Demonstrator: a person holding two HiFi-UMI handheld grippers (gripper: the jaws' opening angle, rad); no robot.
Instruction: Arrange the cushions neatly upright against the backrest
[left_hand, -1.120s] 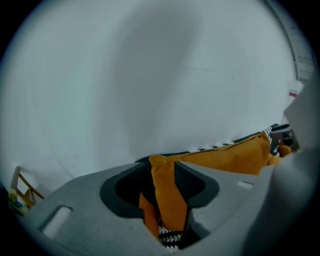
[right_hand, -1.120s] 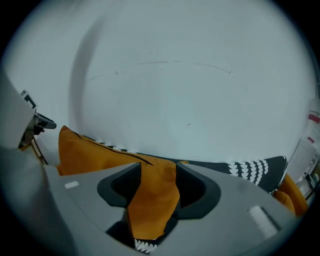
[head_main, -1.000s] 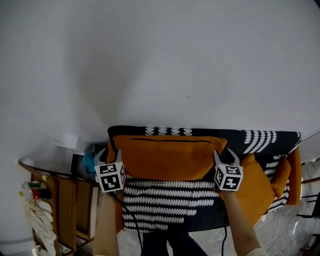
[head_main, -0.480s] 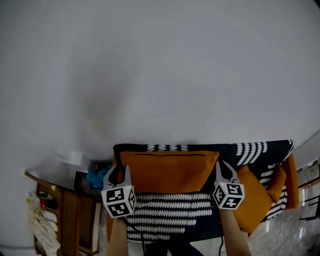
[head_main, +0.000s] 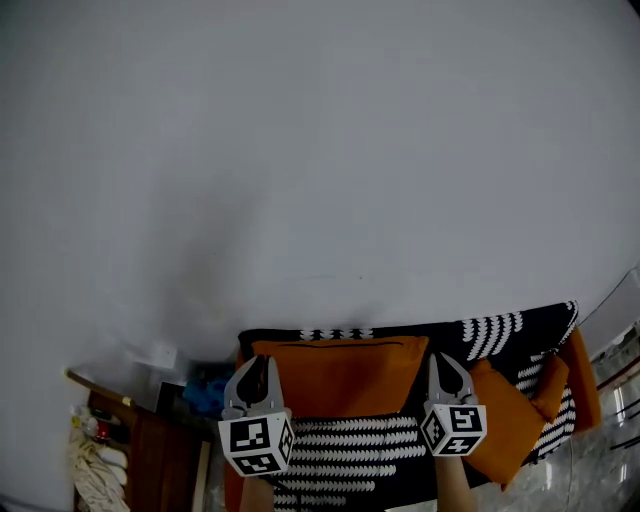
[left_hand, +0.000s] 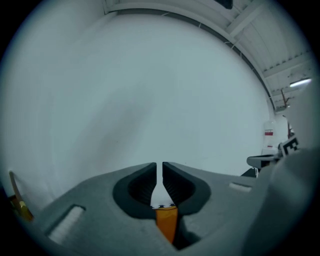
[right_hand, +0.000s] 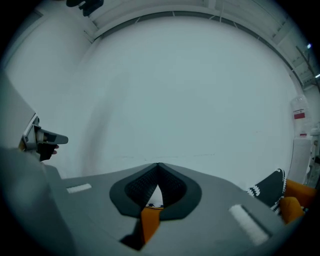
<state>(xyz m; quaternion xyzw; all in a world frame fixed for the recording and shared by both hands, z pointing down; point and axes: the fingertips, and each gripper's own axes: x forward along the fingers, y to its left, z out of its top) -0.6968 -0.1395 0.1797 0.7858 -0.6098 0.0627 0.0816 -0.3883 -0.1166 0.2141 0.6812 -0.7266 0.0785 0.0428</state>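
Nearest, the left gripper (left_hand: 159, 167) has just been closing; its grey jaws stand all but together, a thin slit left between the tips and nothing in it. The right gripper (right_hand: 158, 166) has just been closing too; its tips meet, and it holds nothing. Below each pair of jaws only a sliver of orange shows through the gap at their base.

In the head view both tools are raised side by side, each with its black-and-white marker cube (head_main: 257, 445) toward the camera. They flank the long rectangular orange fabric cushion (head_main: 340, 375), one before each of its upper corners.

That cushion stands upright on the seat toward the left end of the sofa (head_main: 350, 445), which is draped in a black cover with rows of white crescents. Its back lies against the backrest (head_main: 500, 325); its top edge sits just under the backrest's top edge.

At the sofa's right end a second orange cushion (head_main: 505, 420) lies tilted, not upright.

Beside the sofa's left end stand a dark wooden side table (head_main: 140, 445) and something blue (head_main: 205, 392), too blurred to tell.

Behind it all rises a plain white wall (head_main: 320, 150).
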